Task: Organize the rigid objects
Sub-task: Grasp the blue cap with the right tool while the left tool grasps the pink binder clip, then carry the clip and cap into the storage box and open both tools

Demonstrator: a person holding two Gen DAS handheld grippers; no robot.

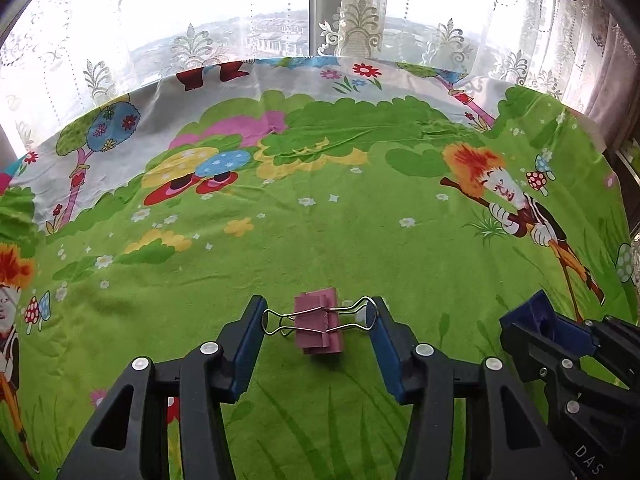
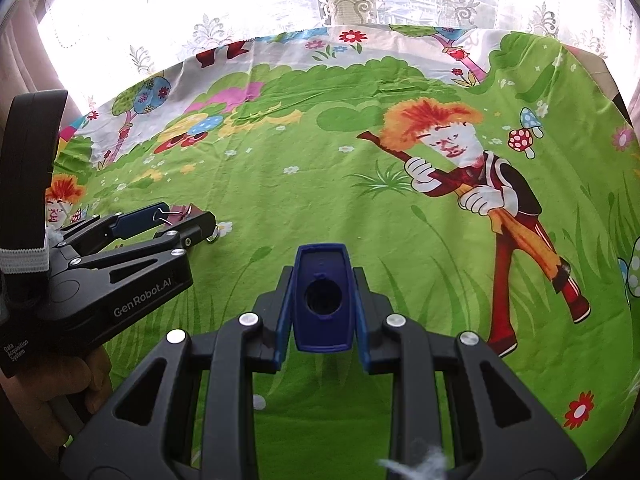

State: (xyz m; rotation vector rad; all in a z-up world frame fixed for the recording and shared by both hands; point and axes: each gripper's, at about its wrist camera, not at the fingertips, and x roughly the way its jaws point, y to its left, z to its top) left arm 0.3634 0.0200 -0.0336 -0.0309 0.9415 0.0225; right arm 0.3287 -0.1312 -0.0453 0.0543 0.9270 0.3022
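Left gripper [image 1: 318,322] fingers [image 1: 250,334] touch binder clip [image 1: 318,326] wire handles; squeeze evenly, keep pink body centred. Right gripper [image 2: 322,300] fingers clenched on blue block [image 2: 322,300].

Cartoon-print green cloth [image 1: 320,232] – pink binder clip [image 1: 318,326] lying on it

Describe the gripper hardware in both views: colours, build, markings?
Both are alike: the left gripper and right gripper have black plastic frames with triangular cutouts, silver screws and blue finger pads. The left body reads "GenRobot.AI" and "Data Acquisition System", with a white elastic strap around its handle.
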